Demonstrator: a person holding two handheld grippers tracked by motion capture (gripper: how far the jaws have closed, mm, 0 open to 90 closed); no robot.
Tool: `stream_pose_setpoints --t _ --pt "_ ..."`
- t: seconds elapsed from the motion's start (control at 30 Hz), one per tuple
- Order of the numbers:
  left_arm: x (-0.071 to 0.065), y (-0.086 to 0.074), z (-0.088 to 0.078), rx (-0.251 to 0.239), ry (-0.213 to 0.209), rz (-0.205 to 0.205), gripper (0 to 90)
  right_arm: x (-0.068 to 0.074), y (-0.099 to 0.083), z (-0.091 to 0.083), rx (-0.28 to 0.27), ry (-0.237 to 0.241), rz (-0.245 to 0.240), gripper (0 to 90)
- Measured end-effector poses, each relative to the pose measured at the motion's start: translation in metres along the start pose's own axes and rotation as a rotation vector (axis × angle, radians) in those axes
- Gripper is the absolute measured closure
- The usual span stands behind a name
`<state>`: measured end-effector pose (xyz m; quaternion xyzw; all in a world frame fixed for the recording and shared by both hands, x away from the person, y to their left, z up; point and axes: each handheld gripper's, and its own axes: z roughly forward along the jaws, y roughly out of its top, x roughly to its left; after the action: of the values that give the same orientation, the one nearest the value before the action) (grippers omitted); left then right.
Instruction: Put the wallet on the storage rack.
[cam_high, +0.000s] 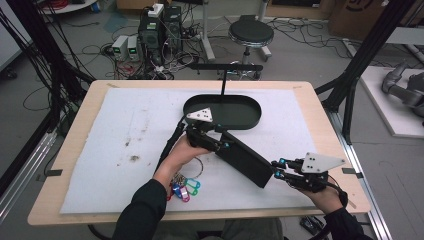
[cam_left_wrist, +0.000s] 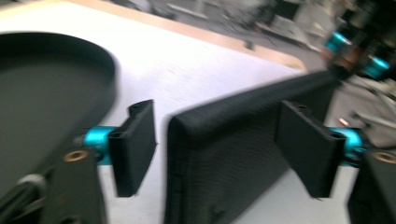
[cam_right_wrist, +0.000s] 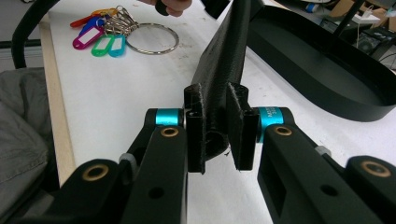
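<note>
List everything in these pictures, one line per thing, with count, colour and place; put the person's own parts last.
black panel: one, black, flat and textured, standing on edge on the mat between the two grippers.
oval tray: one, black, at the far middle of the mat.
key ring: one, metal, with coloured tags in pink, green, blue, red and yellow, near the table's near edge.
mat: one, white, stained in spots, covering the table.
table: one, light wood.
stool: one, black seat, on the floor beyond the table.
left gripper: one, black with blue collars, jaws spread around one end of the panel, one pad clear of it.
right gripper: one, black with blue collars, clamped on the panel's other end.
</note>
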<state>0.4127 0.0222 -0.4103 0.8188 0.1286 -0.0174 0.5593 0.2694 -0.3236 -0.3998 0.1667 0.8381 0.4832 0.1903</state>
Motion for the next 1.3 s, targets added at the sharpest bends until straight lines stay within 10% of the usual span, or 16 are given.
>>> stream_pose_setpoints --t 0.13,0.53,0.87,1.3 --pt "-0.003 0.003 -0.009 0.012 0.02 0.045 52.9 -0.002 -0.003 -0.002 0.007 -0.008 0.012 79.2" --pt "-0.019 0.007 -0.03 0.039 0.001 0.129 71.4 -0.008 -0.006 -0.001 0.023 -0.023 0.048 75.2" --pt "-0.035 -0.007 -0.044 -0.041 -0.016 0.155 75.0 -0.015 -0.004 0.005 0.009 -0.013 0.146 41.1" --pt "-0.05 -0.015 -0.074 -0.226 0.029 0.129 76.1 -0.022 0.003 0.03 0.015 0.06 0.225 38.9"
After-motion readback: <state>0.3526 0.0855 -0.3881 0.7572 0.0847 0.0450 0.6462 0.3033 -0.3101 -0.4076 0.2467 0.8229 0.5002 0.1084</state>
